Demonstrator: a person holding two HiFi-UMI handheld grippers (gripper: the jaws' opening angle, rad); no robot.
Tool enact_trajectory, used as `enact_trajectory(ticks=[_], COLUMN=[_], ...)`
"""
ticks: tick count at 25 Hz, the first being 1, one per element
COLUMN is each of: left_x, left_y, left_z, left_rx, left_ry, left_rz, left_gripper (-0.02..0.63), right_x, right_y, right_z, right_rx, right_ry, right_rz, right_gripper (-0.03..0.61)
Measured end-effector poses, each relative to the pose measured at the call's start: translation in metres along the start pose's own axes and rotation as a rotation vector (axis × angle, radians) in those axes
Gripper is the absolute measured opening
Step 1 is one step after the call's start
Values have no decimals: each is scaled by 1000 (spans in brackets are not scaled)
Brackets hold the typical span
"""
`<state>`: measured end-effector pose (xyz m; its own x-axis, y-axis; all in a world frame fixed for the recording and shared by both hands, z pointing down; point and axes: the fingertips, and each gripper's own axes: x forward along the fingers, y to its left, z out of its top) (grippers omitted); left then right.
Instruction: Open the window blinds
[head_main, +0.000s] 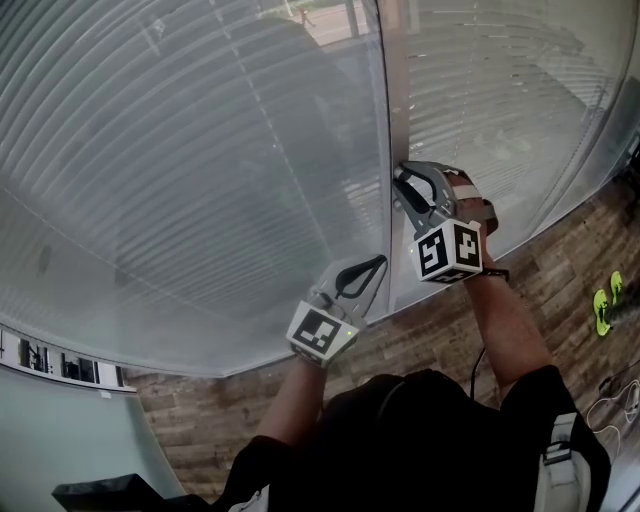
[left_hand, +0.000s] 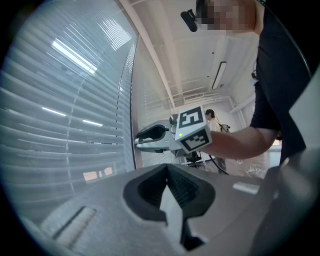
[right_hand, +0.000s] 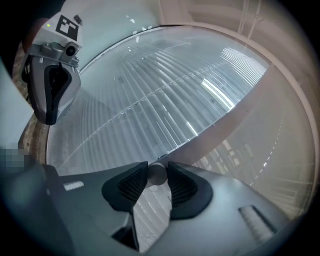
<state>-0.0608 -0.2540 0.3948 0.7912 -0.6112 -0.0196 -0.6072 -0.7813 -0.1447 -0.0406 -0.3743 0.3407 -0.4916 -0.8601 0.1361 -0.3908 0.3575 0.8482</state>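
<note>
I am clamping my right claw (head_main: 402, 185) on the slim grey round rod (right_hand: 158, 173), centre frame, probably to twist the white slatted window blinds (head_main: 200, 150) open; my left claw (left_hand: 167, 175) is idling below, closed and empty.

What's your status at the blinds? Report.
Right gripper fingers clamped on the tilt wand. Left gripper shut, empty. Blinds down, look closed. Nothing in the way.
</note>
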Motion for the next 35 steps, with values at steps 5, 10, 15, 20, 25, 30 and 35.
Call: enact_trajectory(ticks=[5, 10, 15, 20, 25, 30, 35], left_x=[-3, -7, -8, -6, -4, -4, -4], left_y=[3, 3, 3, 3, 1, 2, 2], left_z=[-3, 2, 6, 4, 3, 2, 1], left_rx=[9, 6, -6, -3, 5, 11, -5], left_ry=[1, -9, -21, -8, 2, -13, -15], left_rz=[9, 13, 16, 13, 8, 11, 9], left_gripper=[3, 3, 3, 3, 3, 4, 3], right_x=[1, 0, 0, -1, 1, 2, 2], right_y=[-4, -6, -7, -10, -13, -13, -14], right_z=[0, 0, 0, -1, -6, -7, -11], right_rx=[102, 208, 308, 400, 544, 668, 770], right_ry=[-7, -22, -40, -53, -68, -102, -116], right_rz=[-4, 3, 4, 4, -17, -8, -6], right_gripper=[127, 127, 128, 129, 129, 129, 129])
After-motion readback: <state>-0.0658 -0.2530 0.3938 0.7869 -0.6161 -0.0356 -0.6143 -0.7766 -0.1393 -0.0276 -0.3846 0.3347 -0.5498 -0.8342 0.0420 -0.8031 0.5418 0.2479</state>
